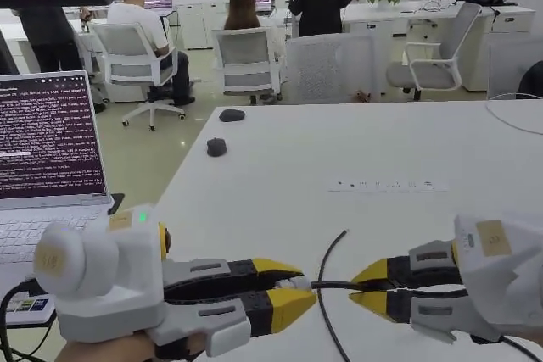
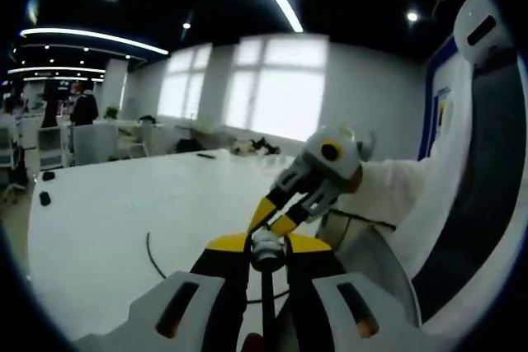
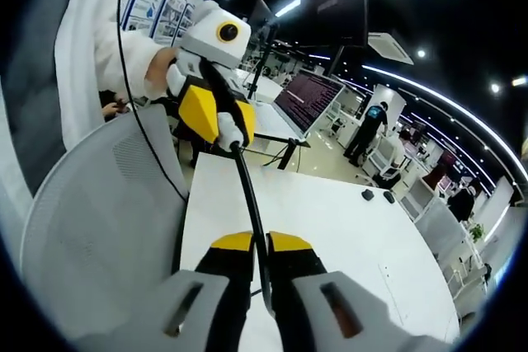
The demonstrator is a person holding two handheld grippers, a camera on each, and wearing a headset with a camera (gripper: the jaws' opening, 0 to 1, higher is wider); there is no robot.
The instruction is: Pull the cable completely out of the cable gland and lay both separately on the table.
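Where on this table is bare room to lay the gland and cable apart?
Barest: mid table, between the mice, the strip and the cable loop. Also beyond the strip, short of the thin wire. Crowded: near edge, where left gripper and right gripper meet; laptop at left.

White table [image 1: 382, 142], two small dark objects [image 1: 216, 147] near its far-left corner, pale strip [image 1: 387, 185] mid-table.

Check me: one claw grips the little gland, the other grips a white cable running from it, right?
Not white: the head view shows the cable is black. The left claw does grip the gland, and the right claw grips the cable.
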